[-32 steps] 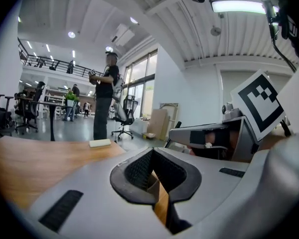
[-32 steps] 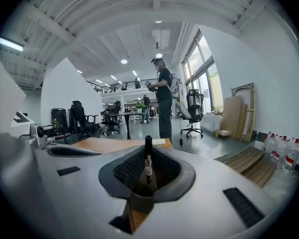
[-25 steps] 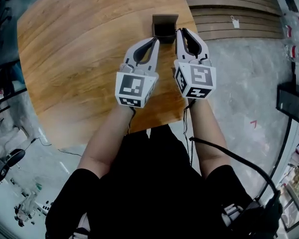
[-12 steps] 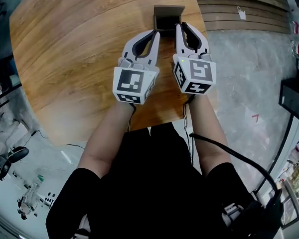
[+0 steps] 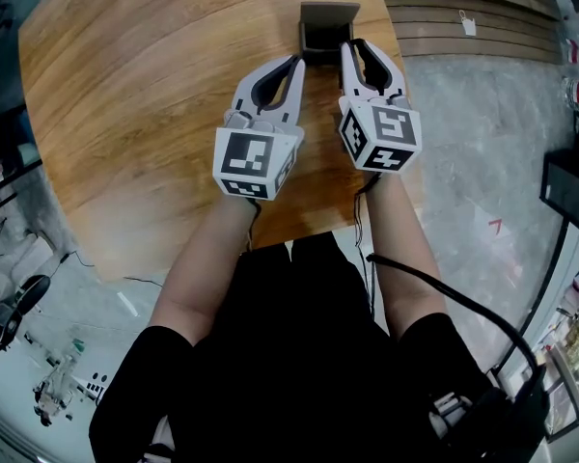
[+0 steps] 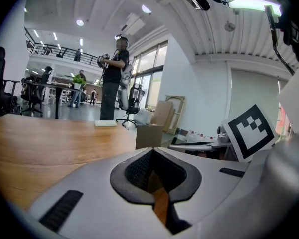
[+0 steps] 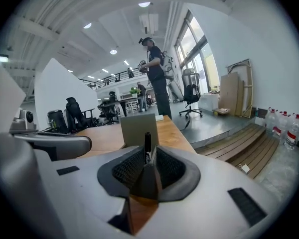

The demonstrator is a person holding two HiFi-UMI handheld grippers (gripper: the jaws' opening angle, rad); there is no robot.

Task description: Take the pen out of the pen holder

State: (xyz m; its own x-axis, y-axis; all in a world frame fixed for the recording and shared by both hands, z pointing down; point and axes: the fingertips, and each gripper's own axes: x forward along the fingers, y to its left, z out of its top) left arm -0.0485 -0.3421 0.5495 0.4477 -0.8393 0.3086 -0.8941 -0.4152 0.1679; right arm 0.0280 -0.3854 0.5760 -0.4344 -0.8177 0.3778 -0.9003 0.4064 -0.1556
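right gripper (image 5: 351,48): moved toward 12 o'clock, tips now at the pen (image 7: 147,142) in the holder (image 5: 328,14) | left gripper (image 5: 296,63): drifted slightly toward 9 o'clock, wider gap between the two | holder: nearer 12 o'clock edge of head view

In your right gripper view, only the upper part of the pen (image 7: 147,146) shows above the closed fingers (image 7: 128,168) of your right gripper (image 7: 148,164). Its lower length is hidden between them, and its print is too small to read. The gripper's body also covers the base of the pen holder (image 7: 138,128). In your head view the pen cannot be picked out where the fingers overlap the holder, near the far right corner of the worktop (image 5: 145,95). The picture's top cuts off the worktop's far edge; your arms (image 5: 212,258) hide part of its near edge.
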